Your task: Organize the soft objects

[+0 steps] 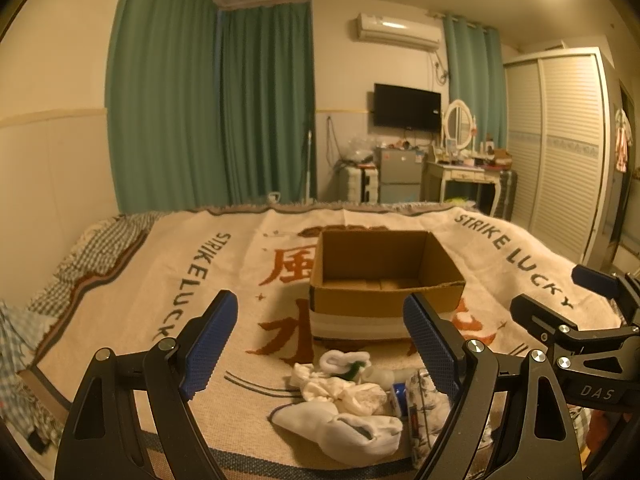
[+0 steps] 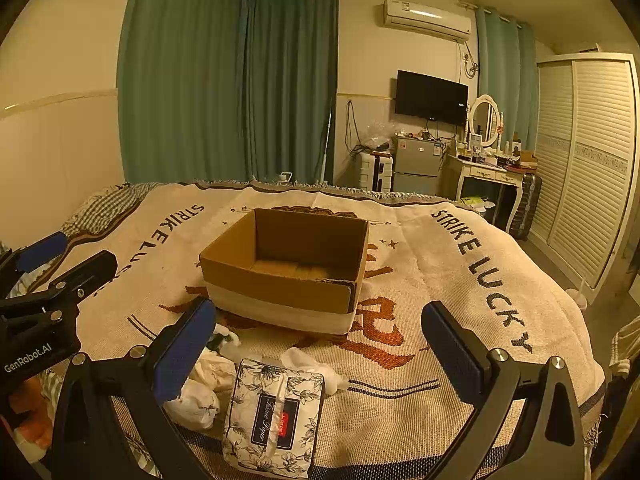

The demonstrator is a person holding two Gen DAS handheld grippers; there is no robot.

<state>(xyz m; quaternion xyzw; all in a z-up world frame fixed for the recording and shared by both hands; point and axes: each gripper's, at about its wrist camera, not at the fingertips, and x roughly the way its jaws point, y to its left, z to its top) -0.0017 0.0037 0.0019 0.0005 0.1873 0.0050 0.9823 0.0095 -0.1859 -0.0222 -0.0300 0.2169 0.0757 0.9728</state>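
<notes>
The empty cardboard box [image 2: 288, 268] stands open on the bed [image 2: 440, 280] to receive the soft things, the socks [image 1: 340, 420] and tissue pack [image 2: 274, 416] heaped just before it, while the left gripper [image 1: 320, 344] and right gripper [image 2: 320, 356] hover with jaws released, holding nothing.

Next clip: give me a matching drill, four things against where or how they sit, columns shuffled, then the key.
Things:
1. cardboard box
2. tissue pack
3. white sock
4. right tool

States:
A. open, above the blanket, holding nothing
B. nearest the left camera, in the pile
C. floral wrapper, lying flat in front of the box
D. open-topped, nothing visible inside

Pairs: 1-D, 2-C, 3-B, 4-A
</notes>
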